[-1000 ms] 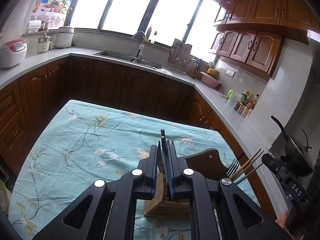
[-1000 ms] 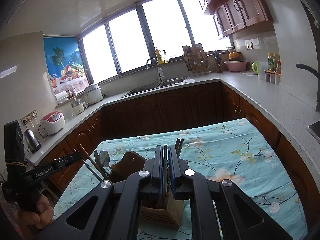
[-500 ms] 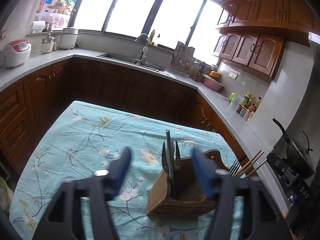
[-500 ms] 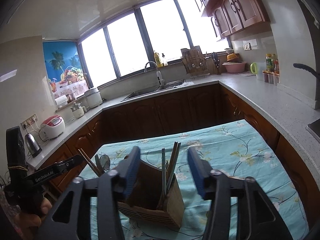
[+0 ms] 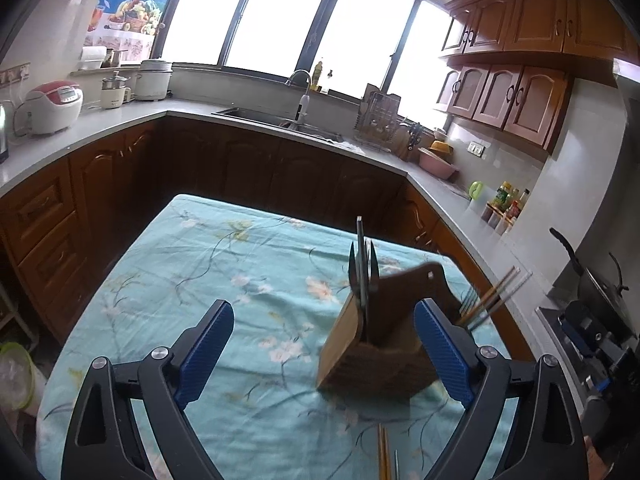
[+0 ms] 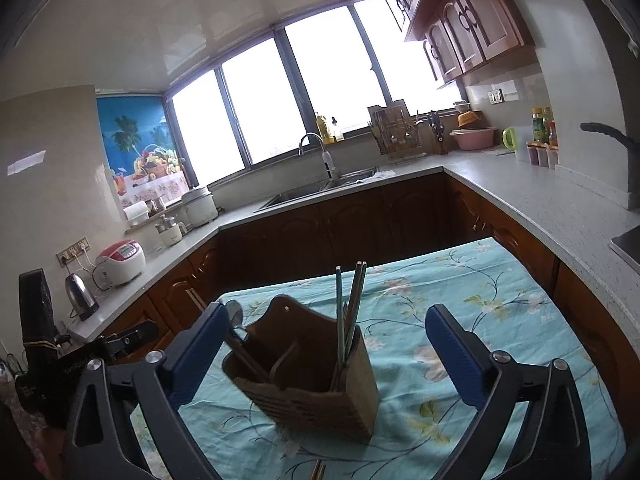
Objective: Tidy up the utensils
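A wooden utensil holder stands on the floral blue tablecloth. Dark-handled utensils stand upright in its near compartment, and forks and chopsticks lean out of its far side. My left gripper is opening wide, its pads off the holder, which stands just ahead by the right finger. In the right wrist view the holder has chopsticks and a spoon in it. My right gripper is opening wide too, nothing pressed between its pads.
Loose chopsticks lie on the cloth near the front edge. The other hand-held gripper shows at each view's side. Brown cabinets and a grey counter with sink and appliances ring the table.
Both grippers were shut on thin utensil handles standing in the holder. They have let go, spread wide and drawn back, leaving the utensils upright in it.
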The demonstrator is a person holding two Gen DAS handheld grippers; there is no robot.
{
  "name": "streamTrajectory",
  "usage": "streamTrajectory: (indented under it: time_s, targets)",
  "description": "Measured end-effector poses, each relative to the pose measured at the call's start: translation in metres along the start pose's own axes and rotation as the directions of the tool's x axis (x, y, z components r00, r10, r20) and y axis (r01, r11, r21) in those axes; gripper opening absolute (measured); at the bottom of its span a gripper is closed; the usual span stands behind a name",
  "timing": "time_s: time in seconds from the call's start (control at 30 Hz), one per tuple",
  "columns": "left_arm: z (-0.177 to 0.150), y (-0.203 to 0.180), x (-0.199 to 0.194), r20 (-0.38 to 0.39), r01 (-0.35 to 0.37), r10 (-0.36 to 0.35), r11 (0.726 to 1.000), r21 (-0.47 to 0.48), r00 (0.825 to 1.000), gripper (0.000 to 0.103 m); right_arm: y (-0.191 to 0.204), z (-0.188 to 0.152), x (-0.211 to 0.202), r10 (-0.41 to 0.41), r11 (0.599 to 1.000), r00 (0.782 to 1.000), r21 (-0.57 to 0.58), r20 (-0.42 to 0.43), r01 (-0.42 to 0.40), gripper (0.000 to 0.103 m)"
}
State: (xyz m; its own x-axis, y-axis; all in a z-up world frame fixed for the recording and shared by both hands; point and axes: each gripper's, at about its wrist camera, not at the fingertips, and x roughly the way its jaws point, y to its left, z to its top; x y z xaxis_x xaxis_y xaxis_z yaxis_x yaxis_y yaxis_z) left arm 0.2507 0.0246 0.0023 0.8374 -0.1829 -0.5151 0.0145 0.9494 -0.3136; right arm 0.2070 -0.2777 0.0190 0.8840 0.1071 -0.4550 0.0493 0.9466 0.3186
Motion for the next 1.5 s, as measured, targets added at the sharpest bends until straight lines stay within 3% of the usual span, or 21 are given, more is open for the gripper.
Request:
streamTrajectory:
  time_s: [0.4,0.7,0.93,1.07,1.23,1.37,1.5]
  targets:
    - [-0.06,0.0,-0.091,-0.03,-0.058,0.06,0.996,0.072,0.998,0.1,0.008,-0.042,-0.069,0.042,0.998,0.999,0.038,-0.002,-0.042,0.101]
    - [-0.113,0.007,-0.147,-0.05,-0.087,0.093,0.99,0.112,0.994,0.1,0.007,-0.103,-0.118,0.02,0.999,0.999,0.035,-0.028,-0.019,0.101]
    - [-0.13,-0.006,-0.189,0.004,-0.114,0.115,0.98,0.164,0.993,0.101,0.009,-0.131,-0.146,-0.013,1.0,0.997,-0.003,-0.073,0.012,0.101]
    - [-0.135,-0.016,-0.216,0.077,-0.134,0.121,0.971,0.199,0.99,0.102,0.019,-0.131,-0.164,-0.032,0.998,0.999,-0.058,-0.038,0.03,0.102]
    - [-0.147,-0.031,-0.244,0.167,-0.178,0.139,0.951,0.253,0.976,0.102,0.044,-0.119,-0.189,-0.036,0.985,0.997,-0.167,0.067,0.046,0.103]
    - [-0.16,-0.036,-0.25,0.159,-0.185,0.146,0.946,0.267,0.976,0.102,0.059,-0.123,-0.196,-0.03,0.971,0.994,-0.234,0.106,0.054,0.103]
    - [-0.165,-0.036,-0.245,0.139,-0.201,0.167,0.939,0.278,0.976,0.102,0.058,-0.136,-0.192,-0.034,0.975,0.995,-0.218,0.092,0.053,0.103]
